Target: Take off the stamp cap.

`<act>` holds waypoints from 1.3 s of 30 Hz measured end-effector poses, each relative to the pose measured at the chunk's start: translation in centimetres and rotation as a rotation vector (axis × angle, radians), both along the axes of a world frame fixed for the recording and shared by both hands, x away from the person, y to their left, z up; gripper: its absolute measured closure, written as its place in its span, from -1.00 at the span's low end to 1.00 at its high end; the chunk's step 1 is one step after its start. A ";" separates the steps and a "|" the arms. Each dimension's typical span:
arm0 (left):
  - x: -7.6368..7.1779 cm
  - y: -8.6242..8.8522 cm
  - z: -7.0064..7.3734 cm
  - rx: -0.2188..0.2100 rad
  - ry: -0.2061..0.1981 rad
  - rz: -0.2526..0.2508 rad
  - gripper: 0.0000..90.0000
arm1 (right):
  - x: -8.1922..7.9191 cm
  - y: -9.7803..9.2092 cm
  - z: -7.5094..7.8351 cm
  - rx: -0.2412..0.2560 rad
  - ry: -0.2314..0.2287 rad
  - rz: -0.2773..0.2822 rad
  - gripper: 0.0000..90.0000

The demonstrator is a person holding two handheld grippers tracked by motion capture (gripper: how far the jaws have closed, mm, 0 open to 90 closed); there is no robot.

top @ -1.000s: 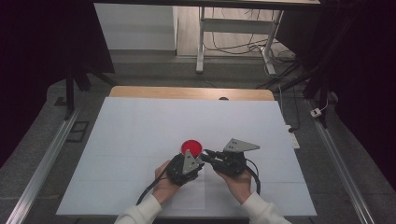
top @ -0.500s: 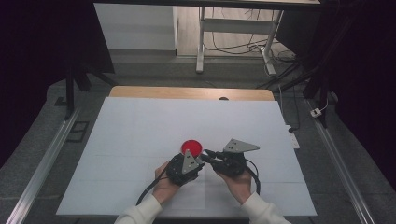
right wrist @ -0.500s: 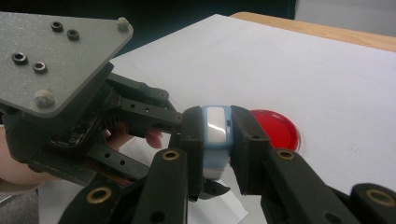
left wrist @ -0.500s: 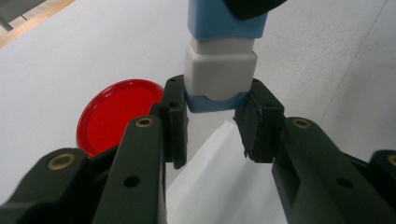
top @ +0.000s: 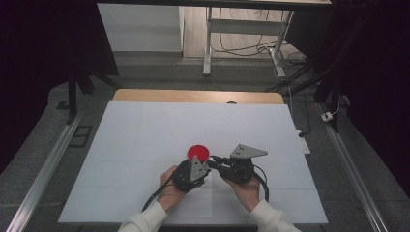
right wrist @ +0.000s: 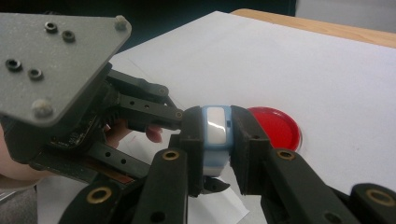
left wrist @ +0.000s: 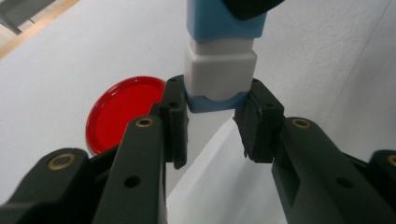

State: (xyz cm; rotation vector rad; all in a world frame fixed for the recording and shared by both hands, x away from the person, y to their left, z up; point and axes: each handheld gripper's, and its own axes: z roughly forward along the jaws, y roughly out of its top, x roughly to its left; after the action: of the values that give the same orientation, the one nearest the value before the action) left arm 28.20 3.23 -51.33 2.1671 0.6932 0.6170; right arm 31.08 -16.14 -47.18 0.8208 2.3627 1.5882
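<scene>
Left gripper view: my left gripper (left wrist: 211, 119) and right gripper (right wrist: 215, 140) both clamp the blue-white block (left wrist: 219, 70), apparently a capped piece; I'd pull straight apart, near the red lid (left wrist: 122, 111).

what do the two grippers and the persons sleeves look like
Both the left gripper and the right gripper are black, each with two blocky jaws on linkage arms set with brass-coloured pivot pins. Each carries a grey three-cornered plate on top, studded with small screws, and a black cable trails back from each. The person wears white sleeves that come down to the wrists.
</scene>
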 end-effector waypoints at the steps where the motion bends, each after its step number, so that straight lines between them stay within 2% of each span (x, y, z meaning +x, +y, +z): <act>1: 0.0 0.0 0.0 -0.003 0.001 0.000 0.44 | 0.0 0.0 0.0 -0.002 0.000 0.000 0.68; 10: 0.1 0.2 0.0 -0.046 0.039 0.002 0.44 | -0.1 -0.1 0.1 0.000 -0.001 -0.001 0.68; 14: 0.1 0.2 0.0 -0.043 0.040 -0.002 0.44 | -0.1 -0.1 0.1 -0.004 0.003 0.001 0.67; 18: -0.1 -0.1 -0.1 0.007 0.001 0.003 0.44 | 0.0 0.0 0.1 -0.008 0.003 0.002 0.68; 21: -0.1 -0.1 0.0 0.037 -0.012 -0.003 0.44 | 0.0 0.1 0.0 -0.020 0.001 0.007 0.68; 24: -0.1 -0.1 0.0 0.042 -0.016 -0.005 0.44 | 0.0 0.1 0.0 -0.022 0.001 0.007 0.68; 25: -0.1 0.0 0.0 0.035 -0.013 -0.005 0.44 | 0.0 0.1 0.0 -0.018 0.001 0.006 0.68; 28: 0.1 0.2 0.0 -0.020 0.021 -0.005 0.44 | -0.1 0.0 0.1 -0.016 0.001 0.003 0.68; 30: 0.2 0.3 0.0 -0.036 0.041 -0.005 0.44 | -0.1 0.0 0.1 -0.012 -0.001 0.000 0.68; 32: 0.4 0.6 0.0 -0.083 0.074 -0.002 0.44 | -0.1 0.0 0.2 -0.010 -0.004 -0.002 0.68; 33: 0.4 0.6 0.0 -0.082 0.072 -0.002 0.44 | -0.1 0.0 0.2 -0.009 -0.004 -0.002 0.68; 35: 0.2 0.4 0.0 -0.040 0.049 0.005 0.44 | -0.1 0.0 0.3 -0.008 -0.004 0.000 0.68; 36: 0.2 0.4 -0.2 -0.022 0.045 0.010 0.44 | -0.2 -0.2 0.5 -0.006 -0.028 -0.013 0.68; 37: 0.3 0.4 -0.3 -0.002 0.040 0.017 0.44 | -0.2 -0.2 0.5 -0.006 -0.028 -0.013 0.68; 39: 0.4 0.6 -0.5 0.006 0.039 0.019 0.44 | -0.2 -0.7 1.0 0.001 -0.043 -0.026 0.68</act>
State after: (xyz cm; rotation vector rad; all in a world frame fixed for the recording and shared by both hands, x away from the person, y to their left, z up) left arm 28.59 3.82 -51.84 2.1852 0.7337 0.5888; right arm 30.90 -16.84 -46.18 0.8053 2.3124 1.5817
